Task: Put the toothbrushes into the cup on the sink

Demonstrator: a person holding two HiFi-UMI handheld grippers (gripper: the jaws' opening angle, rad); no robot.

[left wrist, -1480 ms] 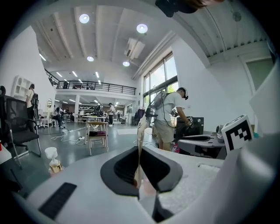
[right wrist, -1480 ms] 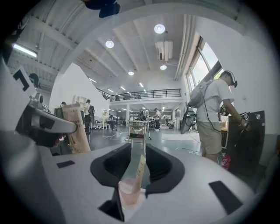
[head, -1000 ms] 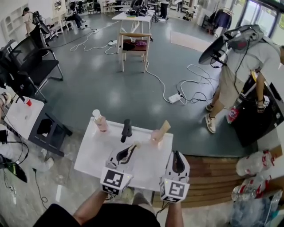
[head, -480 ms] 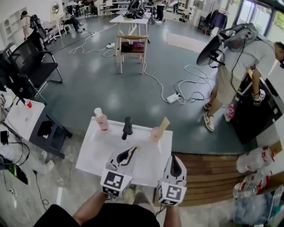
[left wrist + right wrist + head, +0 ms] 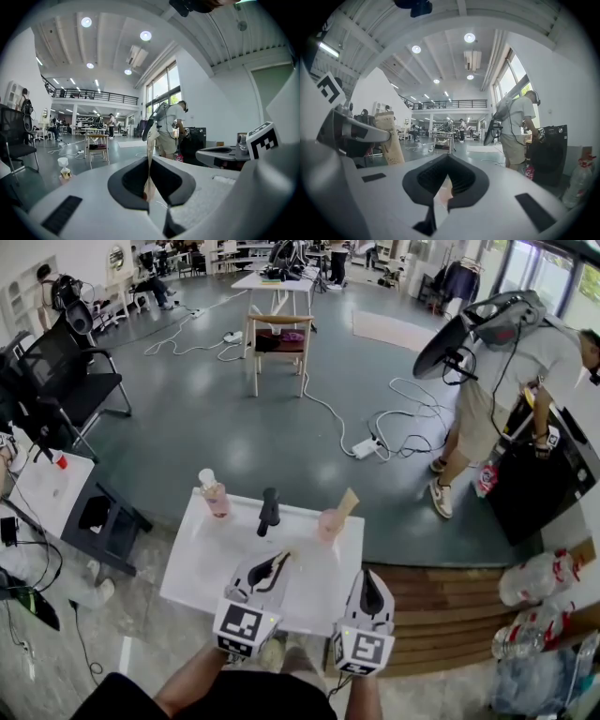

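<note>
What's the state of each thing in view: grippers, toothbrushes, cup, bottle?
Left gripper: shut on a toothbrush.
Right gripper: shut, empty.
Cup: upright on the sink.
Second toothbrush: standing in the cup, leaning.
Bottle: upright on the sink.

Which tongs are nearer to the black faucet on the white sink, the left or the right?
Left. The left tongs, shut on a toothbrush, sit close to the faucet on the person's side; the right tongs are further back and off to its right.
</note>
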